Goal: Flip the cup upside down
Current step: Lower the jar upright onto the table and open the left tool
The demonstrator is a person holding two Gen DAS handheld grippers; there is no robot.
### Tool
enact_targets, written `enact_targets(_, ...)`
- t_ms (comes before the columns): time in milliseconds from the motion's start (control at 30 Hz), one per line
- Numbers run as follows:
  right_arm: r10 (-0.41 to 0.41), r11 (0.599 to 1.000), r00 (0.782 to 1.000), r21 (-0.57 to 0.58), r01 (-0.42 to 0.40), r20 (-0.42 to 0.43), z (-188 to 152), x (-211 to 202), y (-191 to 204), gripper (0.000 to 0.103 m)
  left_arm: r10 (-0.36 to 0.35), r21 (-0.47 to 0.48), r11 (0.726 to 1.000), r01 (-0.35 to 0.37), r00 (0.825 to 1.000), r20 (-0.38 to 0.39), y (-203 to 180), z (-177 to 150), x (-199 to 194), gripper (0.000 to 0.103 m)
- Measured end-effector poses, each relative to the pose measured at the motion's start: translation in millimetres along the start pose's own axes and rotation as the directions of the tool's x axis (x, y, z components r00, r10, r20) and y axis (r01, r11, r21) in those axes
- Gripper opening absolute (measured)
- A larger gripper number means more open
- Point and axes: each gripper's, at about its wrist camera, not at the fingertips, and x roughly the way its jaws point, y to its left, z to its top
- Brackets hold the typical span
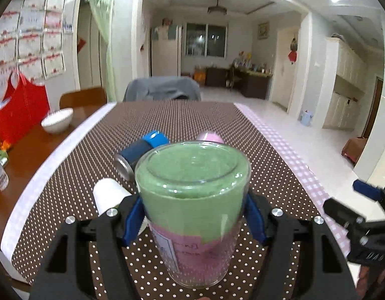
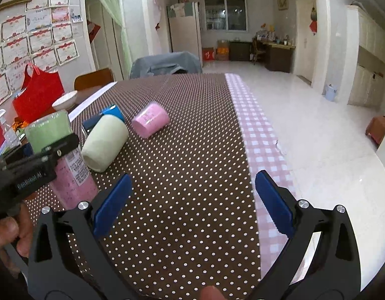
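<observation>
Left claw (image 1: 192,215) clamped on the cup (image 1: 193,200) at mid-height, long axis near vertical, thick closed end uppermost, other end at the bench (image 1: 217,120); right claw (image 2: 192,200) apart, empty, well right of the cup; left hand nearer.

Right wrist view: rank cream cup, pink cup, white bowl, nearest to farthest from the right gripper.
From the right gripper, open over the dotted cloth:
1. cream cup, lying on its side, ahead-left.
2. pink cup, on its side, farther up the table, near centre.
3. white bowl, far left, on bare wood beyond the cloth.
</observation>
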Motion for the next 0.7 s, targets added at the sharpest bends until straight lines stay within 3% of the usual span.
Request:
enact_targets(200, 0.008, 1.000, 0.999, -0.019, -0.007, 0.045, 1.7, -11.3, 5.8, 0.097, 0.019, 0.068, 0.997, -0.029, 0.989, 0.147, -15.9, -24.8, -8.0, 0.068)
enact_targets(333, 0.016, 0.999, 0.997, -0.034, -0.013, 0.074, 4.2, -20.6, 10.3, 0.097, 0.023, 0.073, 0.997, -0.037, 0.983, 0.180, -18.9, -37.0, -8.6, 0.068)
enact_targets(700, 0.036, 0.998, 0.995, -0.057, -0.030, 0.096, 5.7, -31.4, 23.5, 0.097, 0.072, 0.060, 0.995, -0.079, 0.990, 0.119, -5.7, -57.9, -6.2, 0.070)
